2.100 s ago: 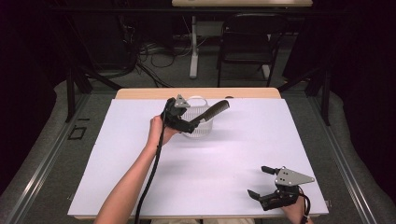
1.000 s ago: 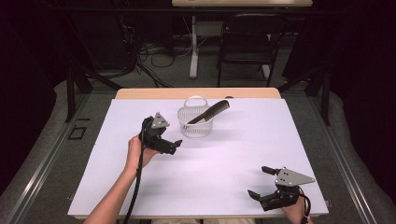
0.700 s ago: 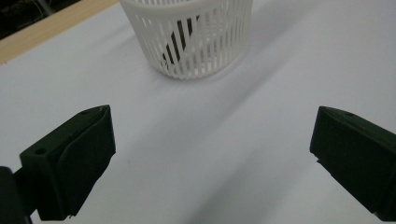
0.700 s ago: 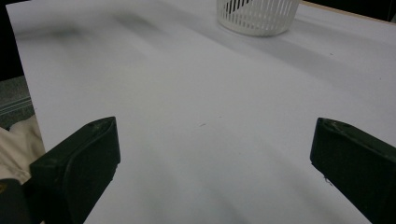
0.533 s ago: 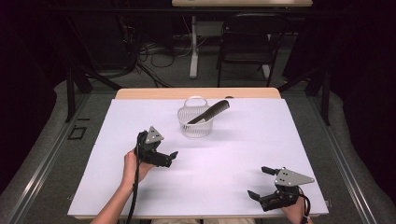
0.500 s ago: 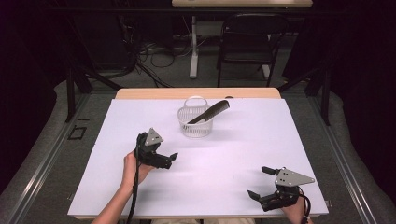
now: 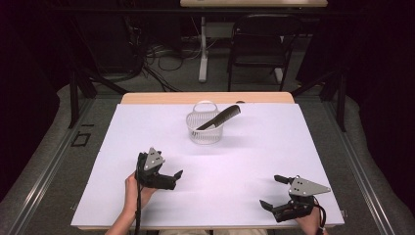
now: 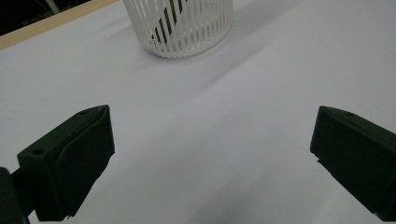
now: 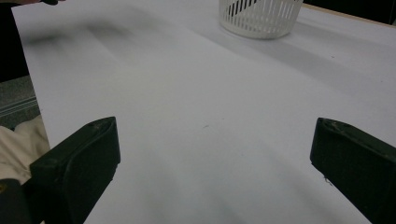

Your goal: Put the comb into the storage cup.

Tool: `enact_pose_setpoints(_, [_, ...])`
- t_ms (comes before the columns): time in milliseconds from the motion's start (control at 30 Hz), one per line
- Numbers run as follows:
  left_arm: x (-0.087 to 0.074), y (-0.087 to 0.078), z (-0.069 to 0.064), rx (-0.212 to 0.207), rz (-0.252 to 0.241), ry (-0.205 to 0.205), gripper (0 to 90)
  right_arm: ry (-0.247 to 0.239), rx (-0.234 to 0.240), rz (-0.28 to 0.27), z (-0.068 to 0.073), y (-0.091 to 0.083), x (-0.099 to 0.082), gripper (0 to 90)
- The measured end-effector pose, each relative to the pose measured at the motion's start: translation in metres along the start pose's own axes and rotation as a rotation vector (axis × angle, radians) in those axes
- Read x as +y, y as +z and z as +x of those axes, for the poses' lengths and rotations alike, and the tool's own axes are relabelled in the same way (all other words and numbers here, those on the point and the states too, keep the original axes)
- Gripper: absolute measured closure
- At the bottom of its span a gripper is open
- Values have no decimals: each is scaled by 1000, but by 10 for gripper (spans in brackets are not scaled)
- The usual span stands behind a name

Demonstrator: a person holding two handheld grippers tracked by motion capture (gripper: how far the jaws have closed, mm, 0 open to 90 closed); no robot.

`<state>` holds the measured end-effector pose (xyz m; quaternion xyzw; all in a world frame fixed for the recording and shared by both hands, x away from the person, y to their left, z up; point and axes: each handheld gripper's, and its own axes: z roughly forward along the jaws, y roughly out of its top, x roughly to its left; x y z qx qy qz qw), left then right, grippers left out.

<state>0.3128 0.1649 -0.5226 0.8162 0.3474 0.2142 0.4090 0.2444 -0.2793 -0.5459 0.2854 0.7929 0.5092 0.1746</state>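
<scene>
1. The black comb [image 7: 219,118] lay slanted in the white basket [image 7: 204,136] at the far middle of the worktop [image 7: 254,156], one end poking over the rim.
2. The left gripper [image 7: 171,177] sat near the front left, fingers apart, empty.
3. The right gripper [image 7: 272,192] rested at the front right, fingers wide apart, holding nothing.

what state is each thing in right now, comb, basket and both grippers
comb: lying tilted in the basket, one end poking out over the rim
basket: upright on the table, holding the comb
left gripper: open, empty, low over the table
right gripper: open, empty, near the table's front edge
</scene>
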Motion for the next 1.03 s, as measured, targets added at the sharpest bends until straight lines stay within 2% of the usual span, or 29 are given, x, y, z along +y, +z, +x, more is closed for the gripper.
enact_pose_setpoints(200, [-14, -10, -5, 8, -32, -7, 0, 7, 1, 0, 0, -1, 0, 13])
enact_pose_setpoints(500, [-32, -24, -14, 9, -53, -22, 0, 7, -1, -1, 0, 0, 0, 12])
enact_pose_setpoints(800, [-46, -43, -19, 24, -52, -30, 0, 4, -4, -4, 1, 0, 0, 12])
enact_pose_setpoints(1033, [-46, -46, -18, 26, -66, -37, 0, 9, -2, -8, 1, 0, 0, 10])
